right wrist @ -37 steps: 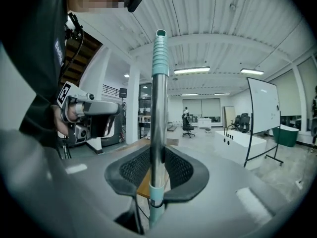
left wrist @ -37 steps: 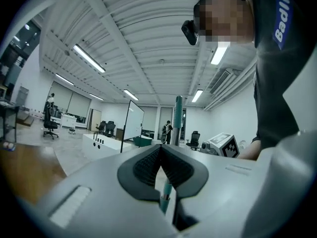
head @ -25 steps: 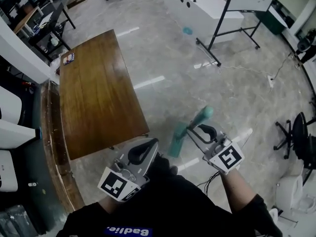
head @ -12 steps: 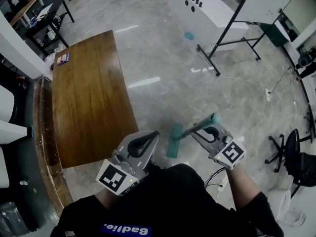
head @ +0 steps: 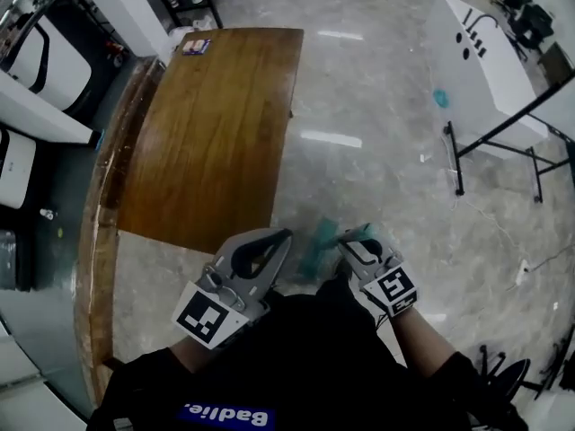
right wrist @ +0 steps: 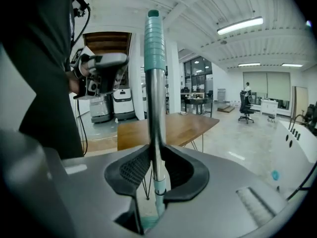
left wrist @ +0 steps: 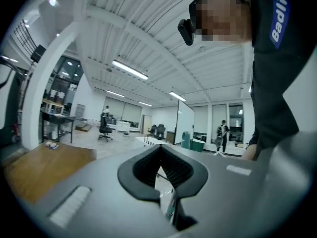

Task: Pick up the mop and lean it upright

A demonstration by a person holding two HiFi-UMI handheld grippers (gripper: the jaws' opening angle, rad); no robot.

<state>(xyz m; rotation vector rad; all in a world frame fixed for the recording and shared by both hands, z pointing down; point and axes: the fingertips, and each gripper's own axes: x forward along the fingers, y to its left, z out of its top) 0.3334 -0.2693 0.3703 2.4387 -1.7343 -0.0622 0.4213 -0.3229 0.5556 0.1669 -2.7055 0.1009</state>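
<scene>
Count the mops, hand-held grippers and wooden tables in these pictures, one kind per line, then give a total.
Mops: 1, the mop
Grippers: 2, the left gripper and the right gripper
Wooden tables: 1, the wooden table
Total: 4

Glossy grey floor (head: 377,178), long wooden table (head: 216,133), white counter (head: 481,61) beyond.
</scene>
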